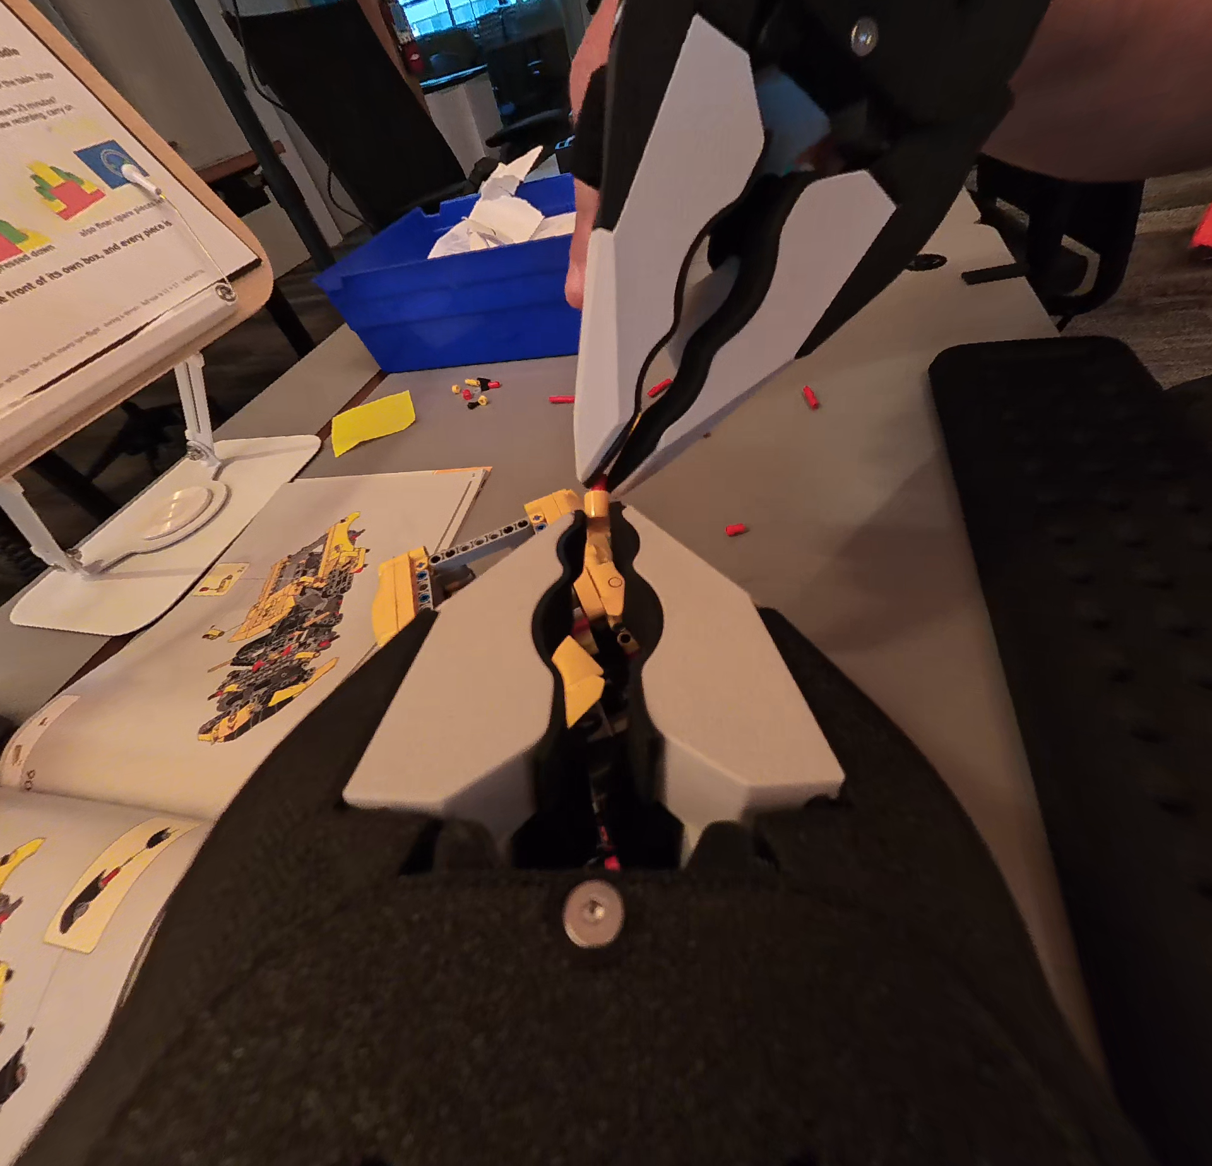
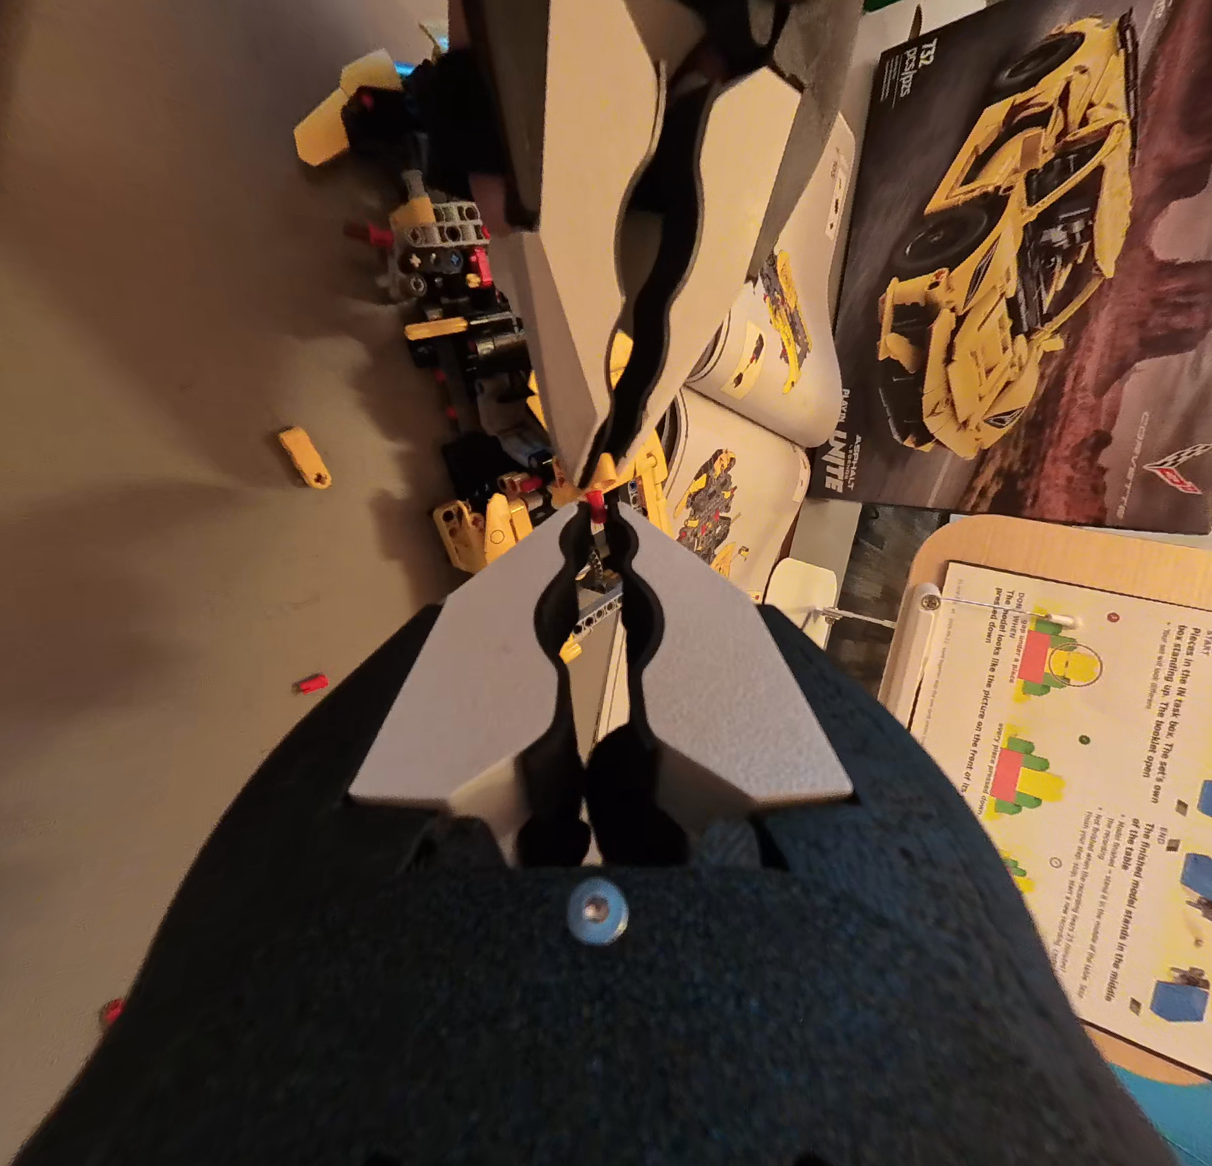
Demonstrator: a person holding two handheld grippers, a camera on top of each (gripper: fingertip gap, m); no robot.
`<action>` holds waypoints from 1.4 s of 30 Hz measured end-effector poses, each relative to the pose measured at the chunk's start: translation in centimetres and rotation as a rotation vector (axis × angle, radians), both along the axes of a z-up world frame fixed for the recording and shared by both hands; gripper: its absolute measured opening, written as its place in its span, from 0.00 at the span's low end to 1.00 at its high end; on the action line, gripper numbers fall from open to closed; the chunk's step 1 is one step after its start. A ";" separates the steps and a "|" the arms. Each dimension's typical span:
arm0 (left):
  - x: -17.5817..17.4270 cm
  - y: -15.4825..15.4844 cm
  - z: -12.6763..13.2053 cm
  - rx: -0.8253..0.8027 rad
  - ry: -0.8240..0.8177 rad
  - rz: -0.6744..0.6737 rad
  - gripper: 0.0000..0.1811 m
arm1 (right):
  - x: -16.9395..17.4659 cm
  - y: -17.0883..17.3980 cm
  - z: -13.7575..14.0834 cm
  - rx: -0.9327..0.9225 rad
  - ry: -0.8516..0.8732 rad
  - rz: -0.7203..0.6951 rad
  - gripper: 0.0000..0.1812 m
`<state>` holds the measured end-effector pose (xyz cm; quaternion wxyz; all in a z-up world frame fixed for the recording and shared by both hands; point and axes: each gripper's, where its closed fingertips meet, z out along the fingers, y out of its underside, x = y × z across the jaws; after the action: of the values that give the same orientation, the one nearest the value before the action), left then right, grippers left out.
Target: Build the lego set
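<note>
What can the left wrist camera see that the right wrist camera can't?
Only the left wrist view shows the blue bin and the yellow paper scrap. Only the right wrist view shows the set's box and a loose yellow piece. Both show the left gripper holding the yellow model, the right gripper pinching a red pin, and the booklet.

Left wrist view: booklet (image 1: 275, 610) lies open on surface (image 1: 820, 544) left of model (image 1: 593, 583), stand w/ sheet (image 1: 98, 229) further left. Bin (image 1: 452, 295) sits behind, loose pins (image 1: 475, 392) btwn bin & model. Right wrist view: box (image 2: 1023, 269) beyond booklet.
</note>
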<state>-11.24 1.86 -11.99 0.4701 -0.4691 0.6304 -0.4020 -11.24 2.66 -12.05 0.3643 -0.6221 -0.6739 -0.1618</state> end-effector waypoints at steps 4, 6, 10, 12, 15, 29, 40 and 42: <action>0.1 -0.1 0.0 -0.002 0.002 -0.003 0.04 | 0.0 -0.2 0.0 -0.030 0.027 -0.006 0.02; 0.2 -0.2 -0.1 0.000 0.006 -0.004 0.04 | 0.1 -0.3 -0.1 -0.054 0.046 -0.011 0.02; 0.1 -0.4 0.3 -0.017 -0.016 -0.017 0.04 | 0.0 -0.4 0.2 -0.081 0.124 0.006 0.02; 0.0 -0.3 0.7 -0.025 -0.034 -0.016 0.04 | 0.4 -0.8 0.4 -0.155 0.205 -0.004 0.02; -0.2 0.4 0.4 -0.017 -0.020 0.014 0.04 | 4.5 -2.3 -1.5 -0.333 0.152 -0.119 0.02; -0.3 1.4 0.8 -0.054 -0.043 0.064 0.04 | 29.4 -16.9 -9.5 -0.805 -0.443 -0.984 0.02; -0.1 1.5 0.2 -0.044 -0.016 0.071 0.04 | 31.6 -19.2 -10.7 -0.809 -0.404 -1.026 0.02; -0.1 1.5 0.1 -0.041 -0.013 0.072 0.04 | 31.6 -19.2 -10.8 -0.812 -0.414 -1.025 0.02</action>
<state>-11.37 3.34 -11.84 0.4786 -0.4983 0.6015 -0.4010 20.32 -16.55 -22.89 -0.1568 -0.9060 -0.3574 -0.1639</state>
